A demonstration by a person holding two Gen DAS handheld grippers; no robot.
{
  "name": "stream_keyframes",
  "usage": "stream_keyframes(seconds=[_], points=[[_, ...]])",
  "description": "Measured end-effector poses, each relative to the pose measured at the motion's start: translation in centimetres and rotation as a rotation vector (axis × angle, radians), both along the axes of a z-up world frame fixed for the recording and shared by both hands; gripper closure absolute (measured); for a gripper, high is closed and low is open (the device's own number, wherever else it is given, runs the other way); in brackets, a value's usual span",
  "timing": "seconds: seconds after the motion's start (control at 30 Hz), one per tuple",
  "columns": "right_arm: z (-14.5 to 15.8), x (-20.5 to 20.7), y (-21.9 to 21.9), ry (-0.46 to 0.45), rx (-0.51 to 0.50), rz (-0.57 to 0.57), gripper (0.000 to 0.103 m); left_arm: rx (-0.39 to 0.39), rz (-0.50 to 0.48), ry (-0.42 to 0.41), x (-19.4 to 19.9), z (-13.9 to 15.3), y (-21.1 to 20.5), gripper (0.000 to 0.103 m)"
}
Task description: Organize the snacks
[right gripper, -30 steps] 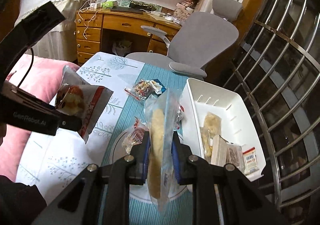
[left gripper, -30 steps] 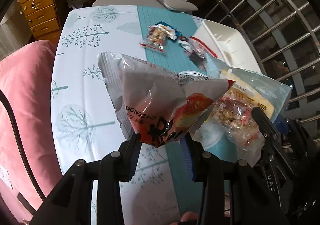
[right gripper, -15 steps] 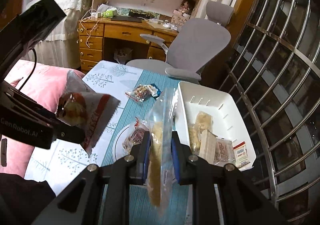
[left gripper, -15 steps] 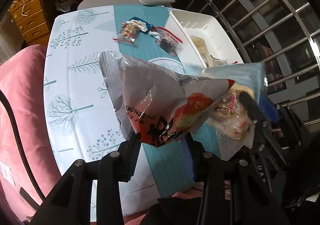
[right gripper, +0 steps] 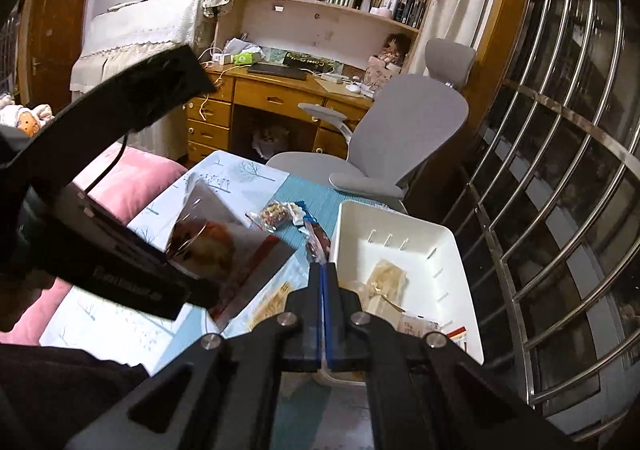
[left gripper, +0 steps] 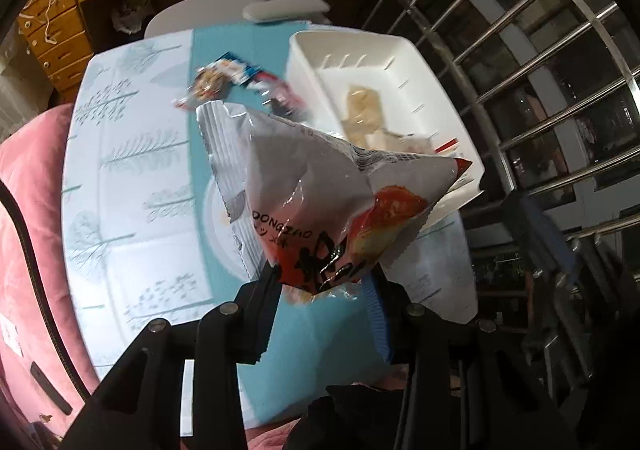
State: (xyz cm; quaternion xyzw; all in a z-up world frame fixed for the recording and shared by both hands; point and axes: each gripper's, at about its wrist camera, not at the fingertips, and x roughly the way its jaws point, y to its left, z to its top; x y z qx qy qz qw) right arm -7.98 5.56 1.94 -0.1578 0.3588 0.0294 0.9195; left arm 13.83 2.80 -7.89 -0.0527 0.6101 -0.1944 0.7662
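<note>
My left gripper (left gripper: 320, 282) is shut on a white and red snack bag (left gripper: 320, 193) and holds it above the table, beside the white bin (left gripper: 400, 61). The same bag (right gripper: 224, 246) shows at the left of the right wrist view. My right gripper (right gripper: 324, 274) is shut, pads pressed together with nothing large between them, near the bin's (right gripper: 448, 246) near left edge. The bin holds several pale snack packs (right gripper: 384, 278). A clear packet (right gripper: 272, 304) lies on the table just left of the right fingers. Two small snack packets (right gripper: 280, 213) lie further back on the teal runner.
A round table with a tree-print cloth (left gripper: 120, 153) and teal runner (left gripper: 224, 45) stands between a pink cushion (left gripper: 24, 209) at left and a metal window grille (left gripper: 540, 49) at right. A grey office chair (right gripper: 400, 133) and wooden desk (right gripper: 280, 97) stand behind.
The clear bag of pale snacks that my right gripper held is gone from it, and the pads have closed together. Both grippers have moved right, toward the bin.
</note>
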Motion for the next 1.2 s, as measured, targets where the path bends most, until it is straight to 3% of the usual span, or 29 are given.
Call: stream_keyframes(seconds=[0.4,0.6,0.77,1.03,1.2], points=[[-0.5,-0.6,-9.0,0.088,0.025,0.000,0.103,-0.029,-0.021,-0.039,1.6,-0.5,-10.4,0.066],[-1.1,-0.6,-12.8,0.134,0.052,-0.028,0.103,-0.044,0.009,-0.040,2.0,-1.1,-12.4,0.066],[-1.8,-0.3,-14.2,0.189,0.133,-0.041,0.103,-0.029,0.038,-0.046,1.8,-1.2,-11.6,0.066],[-3.3,0.0,-13.2,0.267,0.237,0.018,0.103,0.007,0.127,-0.080,0.9,-1.2,-7.6,0.066],[-4.9,0.5,-12.2,0.346,0.323,0.043,0.103,0.036,0.215,-0.046,-0.5,-2.6,-4.2,0.063]])
